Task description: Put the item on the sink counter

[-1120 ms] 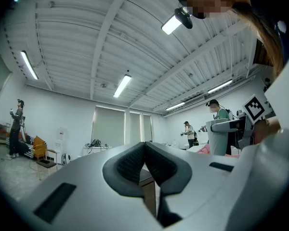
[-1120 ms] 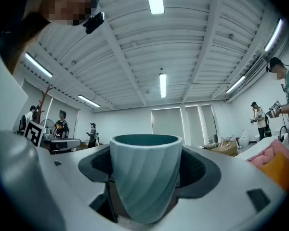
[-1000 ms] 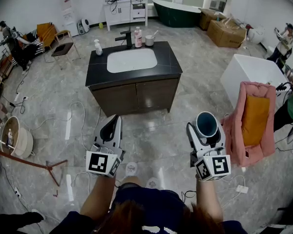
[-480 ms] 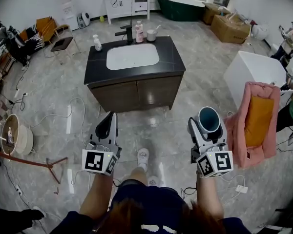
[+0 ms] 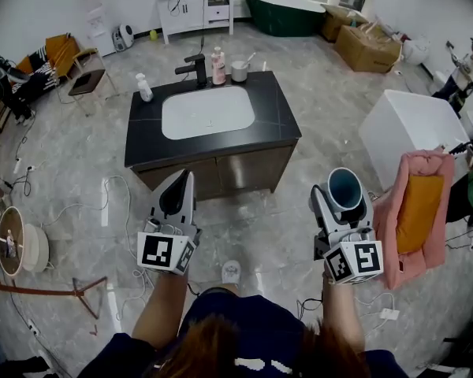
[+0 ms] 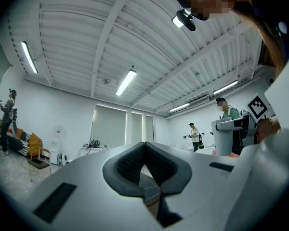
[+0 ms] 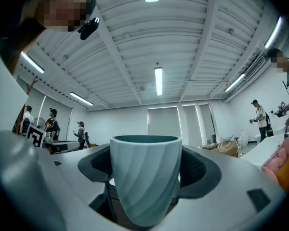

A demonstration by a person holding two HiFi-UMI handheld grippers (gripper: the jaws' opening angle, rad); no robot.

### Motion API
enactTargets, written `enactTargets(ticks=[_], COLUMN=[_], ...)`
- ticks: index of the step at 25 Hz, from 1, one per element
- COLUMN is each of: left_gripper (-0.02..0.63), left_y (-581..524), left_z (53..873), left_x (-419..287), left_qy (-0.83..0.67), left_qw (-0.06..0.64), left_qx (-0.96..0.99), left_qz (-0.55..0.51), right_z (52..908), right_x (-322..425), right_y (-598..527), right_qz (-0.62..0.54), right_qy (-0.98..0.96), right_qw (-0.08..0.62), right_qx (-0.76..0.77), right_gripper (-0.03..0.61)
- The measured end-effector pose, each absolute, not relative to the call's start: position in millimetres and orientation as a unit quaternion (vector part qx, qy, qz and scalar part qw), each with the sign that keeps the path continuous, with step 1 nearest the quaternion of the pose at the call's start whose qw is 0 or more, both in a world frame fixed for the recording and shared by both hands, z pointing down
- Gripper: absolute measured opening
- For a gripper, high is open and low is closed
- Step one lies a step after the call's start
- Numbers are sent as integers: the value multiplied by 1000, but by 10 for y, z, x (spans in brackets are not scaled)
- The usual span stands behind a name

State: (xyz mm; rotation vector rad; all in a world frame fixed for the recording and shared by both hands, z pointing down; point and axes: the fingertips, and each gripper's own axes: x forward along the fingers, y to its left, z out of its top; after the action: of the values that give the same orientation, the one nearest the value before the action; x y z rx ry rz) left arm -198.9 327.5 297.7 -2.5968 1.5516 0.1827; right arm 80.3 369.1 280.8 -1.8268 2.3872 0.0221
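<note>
A pink armchair (image 5: 388,235) stands at right — cardboard boxes (image 5: 368,44) and a green bathtub (image 5: 284,16) beyond.

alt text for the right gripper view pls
A pale blue ribbed cup stands upright, gripped between the right gripper's dark jaw pads, low in the centre. Behind it are a white beamed ceiling with strip lights and people at both edges.

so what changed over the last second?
The person walked toward the sink counter, which now sits nearer and lower in the head view; both grippers were carried along. Nothing was taken hold of or let go. Unchanged: right gripper still clamped on the upright teal cup; left gripper shut, empty.
</note>
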Motion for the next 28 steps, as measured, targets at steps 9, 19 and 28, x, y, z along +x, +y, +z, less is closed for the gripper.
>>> enactTargets(ticks=[9,19,28], left_gripper=[20,20,20], left_y=[1797,406,-1407], left_z=[3034,3202,3177], left_x=[-2022,-1937,-1090], left_qy=[488,531,575], left_qw=[55,41,46], left_qx=[-869,-845,-816], left_qz=[50,37,36], right_z=[2920,3025,3010], right_x=[682,877,1680], right_y=[2285,551,-1600], right_qz=[-3,-18,-17], right_qy=[787,811,849], right_qw=[64,64,65], right_qx=[-614,-581,-524], right_gripper=[400,400,401])
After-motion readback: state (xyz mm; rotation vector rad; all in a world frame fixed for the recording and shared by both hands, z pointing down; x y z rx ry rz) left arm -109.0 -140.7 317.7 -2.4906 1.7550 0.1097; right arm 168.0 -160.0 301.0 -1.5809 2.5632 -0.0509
